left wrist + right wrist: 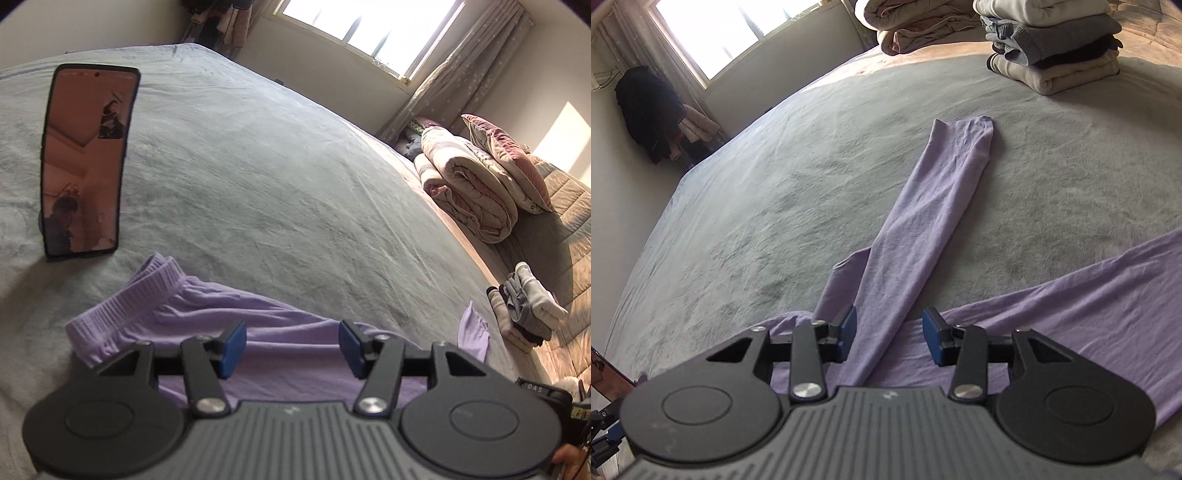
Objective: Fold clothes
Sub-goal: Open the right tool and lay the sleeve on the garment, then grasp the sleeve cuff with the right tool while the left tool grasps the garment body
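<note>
A: Item one?
B: Lilac knit trousers with a ribbed waistband (155, 299), spread flat on the grey-green plush bed cover (266, 155). Waistband toward ten o'clock of the left wrist view, just below a dark-framed smartphone propped upright (86, 162).

A: Legs?
B: Seen from the right wrist. One narrow leg (923, 206) folded across, running toward one o'clock, cuff at its far end. Second leg (1089, 288) lying toward three o'clock.

A: Left gripper?
B: Black two-finger left gripper with blue pads (293, 349), jaws parted about halfway, nothing pinched; lilac cloth below the gap, clear of the pads.

A: Right gripper?
B: Matching right gripper (889, 338), jaws likewise partly spread, empty; folded leg passing underneath between the pads, no contact visible.

A: Remaining stock?
B: Stack of folded grey, cream and dark garments (1052, 48) at one o'clock in the right view. Rolled pink-and-cream quilt (476, 192) at three o'clock in the left view. Bright curtained window (369, 26) at twelve.
</note>
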`<state>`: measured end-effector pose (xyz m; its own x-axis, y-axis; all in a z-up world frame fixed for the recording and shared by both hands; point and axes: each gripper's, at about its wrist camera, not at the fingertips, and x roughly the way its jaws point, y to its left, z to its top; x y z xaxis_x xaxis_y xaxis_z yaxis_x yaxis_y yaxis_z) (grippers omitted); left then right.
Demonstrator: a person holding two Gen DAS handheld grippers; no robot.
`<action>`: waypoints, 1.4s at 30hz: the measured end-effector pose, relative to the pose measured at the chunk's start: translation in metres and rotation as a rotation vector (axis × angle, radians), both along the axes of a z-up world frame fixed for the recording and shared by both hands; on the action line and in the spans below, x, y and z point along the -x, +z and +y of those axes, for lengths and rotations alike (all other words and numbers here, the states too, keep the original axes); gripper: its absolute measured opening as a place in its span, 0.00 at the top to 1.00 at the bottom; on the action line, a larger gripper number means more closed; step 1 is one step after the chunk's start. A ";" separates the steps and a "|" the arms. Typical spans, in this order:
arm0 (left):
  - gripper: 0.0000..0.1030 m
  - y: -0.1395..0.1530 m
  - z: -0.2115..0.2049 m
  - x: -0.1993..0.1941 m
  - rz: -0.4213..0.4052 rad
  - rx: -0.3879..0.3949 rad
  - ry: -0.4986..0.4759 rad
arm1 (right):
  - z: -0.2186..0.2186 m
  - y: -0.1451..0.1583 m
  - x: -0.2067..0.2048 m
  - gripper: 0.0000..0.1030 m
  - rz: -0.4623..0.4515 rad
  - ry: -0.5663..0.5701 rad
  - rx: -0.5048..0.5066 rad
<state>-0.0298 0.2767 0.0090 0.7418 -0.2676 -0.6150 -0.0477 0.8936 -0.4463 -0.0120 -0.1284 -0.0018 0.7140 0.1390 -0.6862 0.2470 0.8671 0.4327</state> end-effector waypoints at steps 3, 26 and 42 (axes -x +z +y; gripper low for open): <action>0.45 0.001 -0.025 -0.011 0.005 0.002 -0.052 | -0.015 0.002 -0.013 0.57 0.013 -0.026 -0.009; 0.47 -0.041 -0.208 -0.038 0.072 -0.114 -0.482 | -0.115 -0.052 -0.062 0.57 0.016 -0.201 -0.589; 0.98 -0.026 -0.211 -0.021 -0.135 -0.329 -0.316 | -0.105 0.010 -0.049 0.93 -0.231 -0.021 -0.708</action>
<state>-0.0093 0.0658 -0.0173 0.7341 -0.3006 -0.6089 0.2885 0.9498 -0.1210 0.0366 -0.2337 0.0086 0.8366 0.4770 -0.2693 0.0953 0.3575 0.9291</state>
